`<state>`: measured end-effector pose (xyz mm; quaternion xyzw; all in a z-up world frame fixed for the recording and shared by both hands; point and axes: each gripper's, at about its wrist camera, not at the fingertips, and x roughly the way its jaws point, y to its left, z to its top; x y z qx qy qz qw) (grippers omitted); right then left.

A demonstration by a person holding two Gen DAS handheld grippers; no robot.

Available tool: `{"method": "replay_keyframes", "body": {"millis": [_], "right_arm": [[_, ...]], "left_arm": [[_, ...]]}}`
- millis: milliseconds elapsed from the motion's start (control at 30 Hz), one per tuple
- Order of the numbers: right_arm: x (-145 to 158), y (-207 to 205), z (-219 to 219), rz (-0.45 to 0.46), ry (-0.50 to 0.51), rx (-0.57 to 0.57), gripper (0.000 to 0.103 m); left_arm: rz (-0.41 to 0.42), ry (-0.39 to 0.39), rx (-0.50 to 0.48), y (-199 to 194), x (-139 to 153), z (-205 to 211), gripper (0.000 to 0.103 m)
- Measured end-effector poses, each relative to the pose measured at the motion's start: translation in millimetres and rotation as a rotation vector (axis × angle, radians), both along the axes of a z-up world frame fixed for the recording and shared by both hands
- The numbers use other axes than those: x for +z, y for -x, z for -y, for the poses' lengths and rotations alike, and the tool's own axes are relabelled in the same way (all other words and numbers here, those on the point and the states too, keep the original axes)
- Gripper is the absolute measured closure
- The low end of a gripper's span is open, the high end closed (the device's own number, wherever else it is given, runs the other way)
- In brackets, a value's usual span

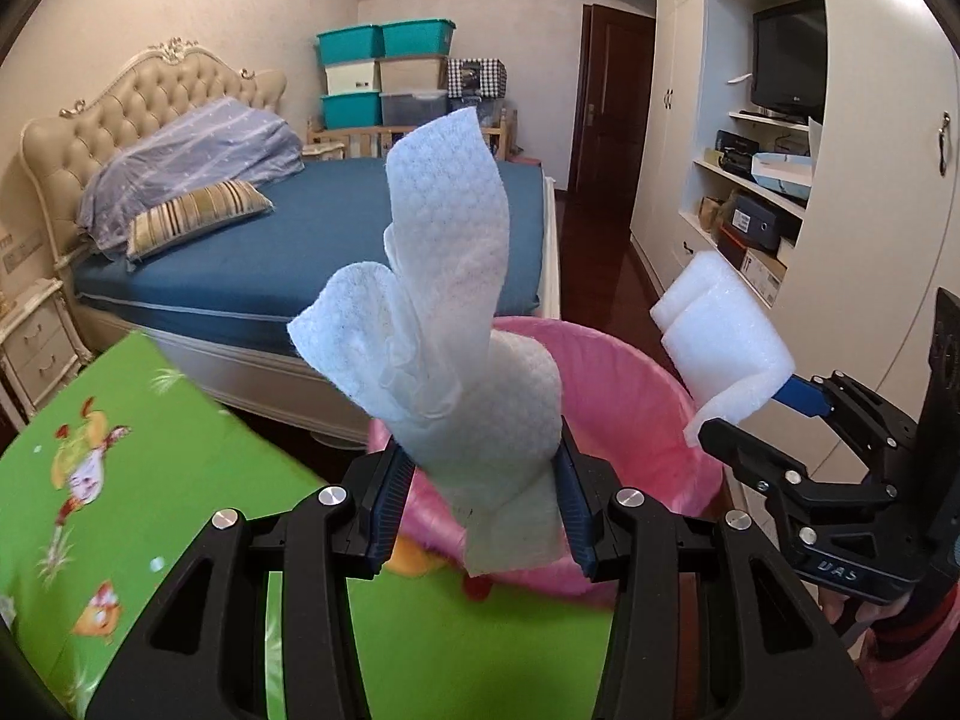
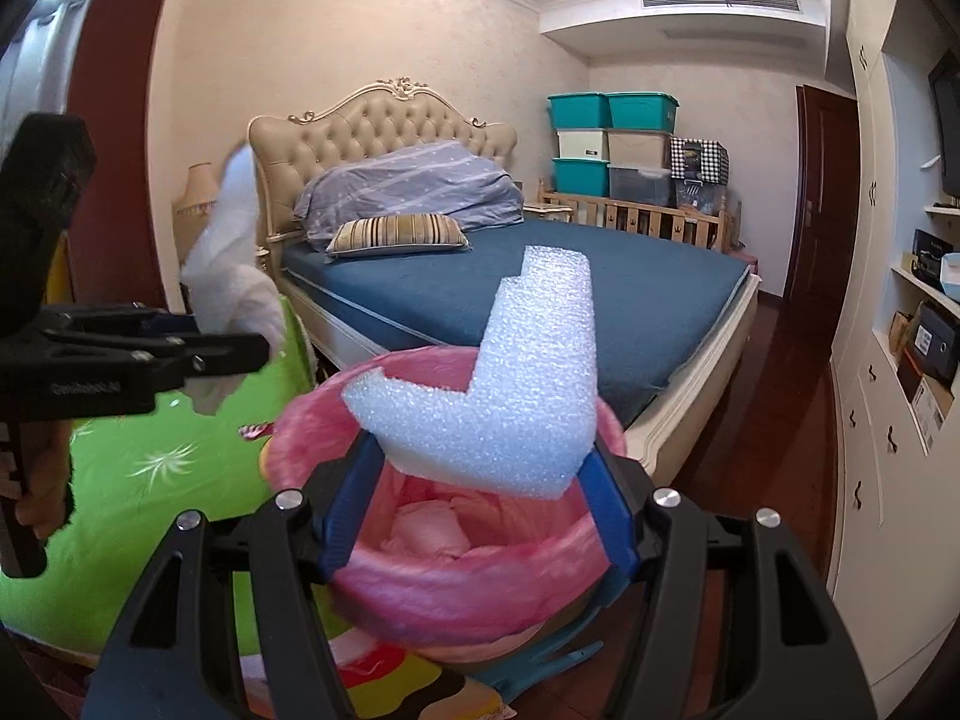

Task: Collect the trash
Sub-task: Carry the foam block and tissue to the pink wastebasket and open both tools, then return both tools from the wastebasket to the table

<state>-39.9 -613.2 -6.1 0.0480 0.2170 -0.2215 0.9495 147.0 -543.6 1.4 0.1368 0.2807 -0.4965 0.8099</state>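
**Both claws loaded, held at the pink bin**

L claw (image 1: 486, 498): pressed together on a white paper towel (image 1: 456, 312). Blue pads grip the towel's lower part from both sides; a short tail hangs below the pads, the rest stands up in crumpled folds above them. Towel is clear of the bin, in front of and above its near rim in the left wrist view. In the right wrist view the same claw (image 2: 264, 351) shows at the left edge w/ the towel (image 2: 231, 276) blurred; a hand (image 2: 45, 498) grips the handle below.

R claw (image 2: 480, 492): pinching a white foam piece (image 2: 510, 396), L-shaped, bubbly surface. Blue pads touch its lower edges on both sides, jaws about half spread to fit it. Foam sits over the bin's mouth as seen from the right wrist cam. From the left wrist cam, R claw (image 1: 714, 432) enters at right w/ the foam (image 1: 720, 348) just beside the bin's right rim.

Bin (image 2: 312, 420): round, lined w/ a pink bag; pale crumpled material lies inside at the bottom. Also seen behind the towel (image 1: 636, 396) in the left view.

Surroundings: green cartoon-print mat (image 1: 120, 480) left of bin. Bed (image 2: 570, 288) w/ blue sheet behind, striped pillow (image 2: 399, 234) and folded quilt (image 2: 414, 186) at headboard. Stacked storage boxes (image 2: 612, 144) in far corner. White wall unit (image 1: 690, 120) w/ TV (image 1: 789, 60) at right.
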Motion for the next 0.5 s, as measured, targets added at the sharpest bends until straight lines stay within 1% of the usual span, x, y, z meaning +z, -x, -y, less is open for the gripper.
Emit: {"method": "replay_keyframes", "body": {"millis": [67, 167, 200, 267, 333, 367, 400, 433, 500], "right_arm": [[0, -3, 5, -0.003, 0.003, 0.003, 0.039], [1, -7, 13, 0.013, -0.003, 0.025, 0.039], [-1, -9, 14, 0.019, -0.011, 0.042, 0.037], [-5, -14, 15, 0.027, -0.013, 0.069, 0.018], [-8, -12, 17, 0.028, -0.010, 0.056, 0.016], [-9, -9, 20, 0.032, -0.018, 0.052, 0.016], [-9, -4, 20, 0.046, -0.029, 0.043, 0.016], [-8, 3, 20, 0.057, -0.036, 0.037, 0.016], [-7, 16, 15, 0.074, -0.036, 0.024, 0.016]], "left_arm": [[-0.014, -0.006, -0.008, -5, -4, 14, 0.061], [-0.013, -0.012, -0.013, -13, -7, 23, 0.061], [-0.023, -0.012, -0.016, -16, -9, 27, 0.060], [-0.045, -0.013, -0.027, -21, -12, 36, 0.055], [-0.037, -0.020, -0.020, -24, -15, 37, 0.036], [-0.024, -0.017, -0.011, -24, -16, 35, 0.030], [-0.009, -0.013, 0.008, -24, -16, 30, 0.018], [0.000, -0.008, 0.029, -26, -15, 22, 0.014], [0.021, 0.004, 0.071, -25, -13, 4, 0.013]]}}
